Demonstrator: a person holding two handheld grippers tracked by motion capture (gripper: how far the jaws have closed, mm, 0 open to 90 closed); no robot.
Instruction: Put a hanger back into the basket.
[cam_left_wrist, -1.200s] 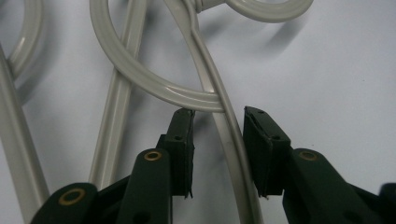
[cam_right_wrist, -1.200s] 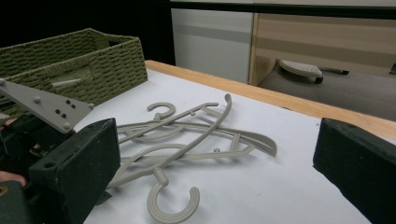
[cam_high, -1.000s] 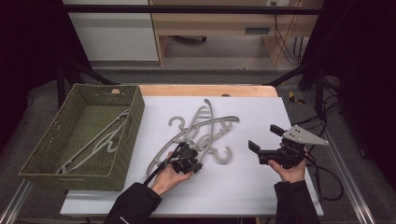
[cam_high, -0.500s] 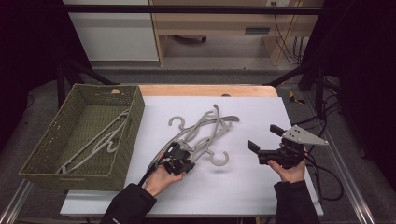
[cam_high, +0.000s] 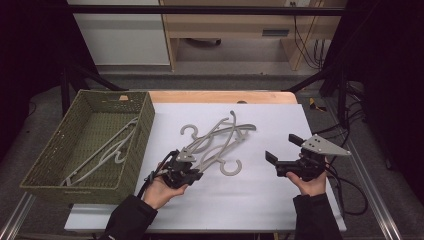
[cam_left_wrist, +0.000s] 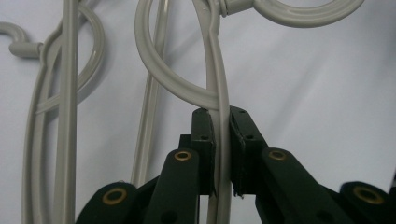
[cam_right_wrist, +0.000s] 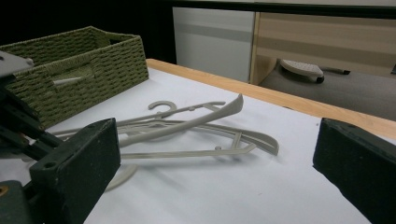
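High view: the left hand-held gripper (cam_high: 192, 167) clamps one grey plastic clothes hanger (cam_high: 220, 142) from the tangled pile mid-tabletop; a green woven basket (cam_high: 140, 145) sits at the left edge. Left gripper view: jaws pinch the hanger's thin bar (cam_left_wrist: 223, 140). Right gripper view: the right hand-held gripper (cam_right_wrist: 215, 163) gapes empty.

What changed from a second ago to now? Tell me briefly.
The left gripper has just closed its jaws onto the bar of a grey hanger and drawn it toward the basket, lifting that end off the white table. The right gripper, open, and the hangers in the basket stayed put.
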